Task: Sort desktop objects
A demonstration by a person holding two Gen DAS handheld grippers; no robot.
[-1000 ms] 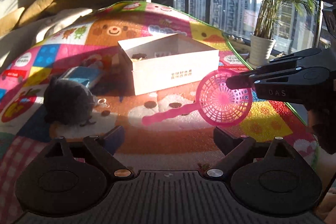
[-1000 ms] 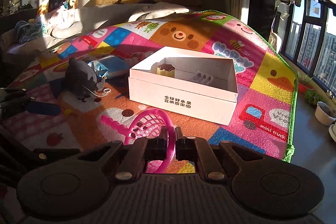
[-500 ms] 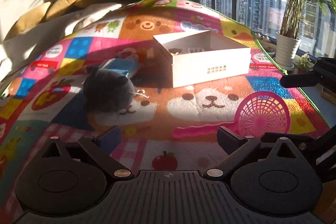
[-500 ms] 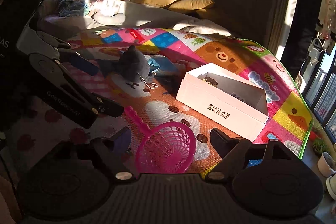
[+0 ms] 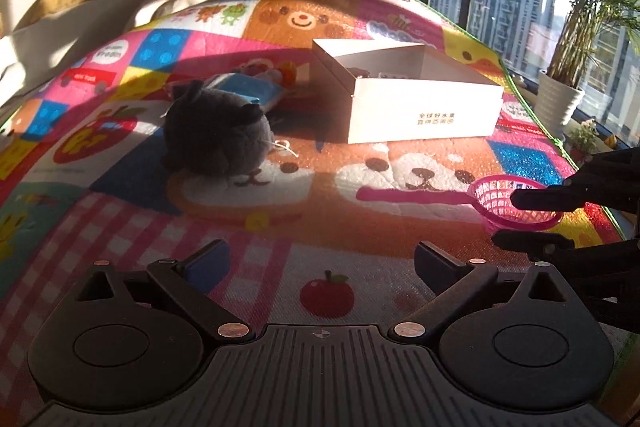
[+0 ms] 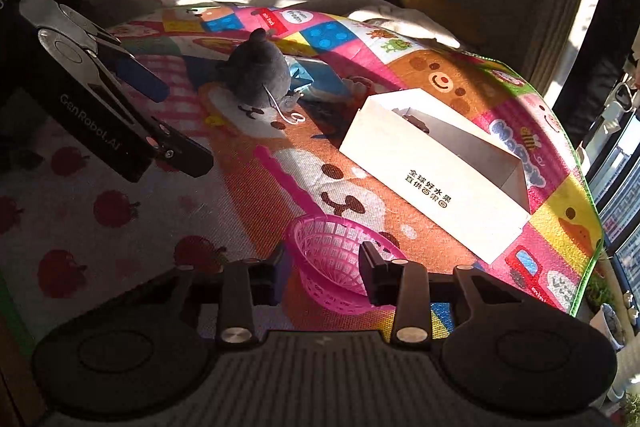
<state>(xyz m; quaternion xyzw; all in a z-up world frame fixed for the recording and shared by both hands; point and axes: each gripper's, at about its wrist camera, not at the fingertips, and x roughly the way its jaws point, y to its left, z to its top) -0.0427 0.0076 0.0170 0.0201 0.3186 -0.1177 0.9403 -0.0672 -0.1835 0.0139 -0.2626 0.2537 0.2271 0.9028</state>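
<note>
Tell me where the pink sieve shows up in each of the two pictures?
Left wrist view: the sieve lies at the right edge, handle pointing left, between the other gripper's fingers.
Right wrist view: the sieve sits bottom centre, between this gripper's own fingers.
Shared landmark: the white box, beyond the sieve.

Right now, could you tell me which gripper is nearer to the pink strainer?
The right gripper: its closing jaws straddle the pink strainer's basket, not visibly pressing yet. The left gripper hangs open over the checked mat, well short of the handle's tip.
</note>
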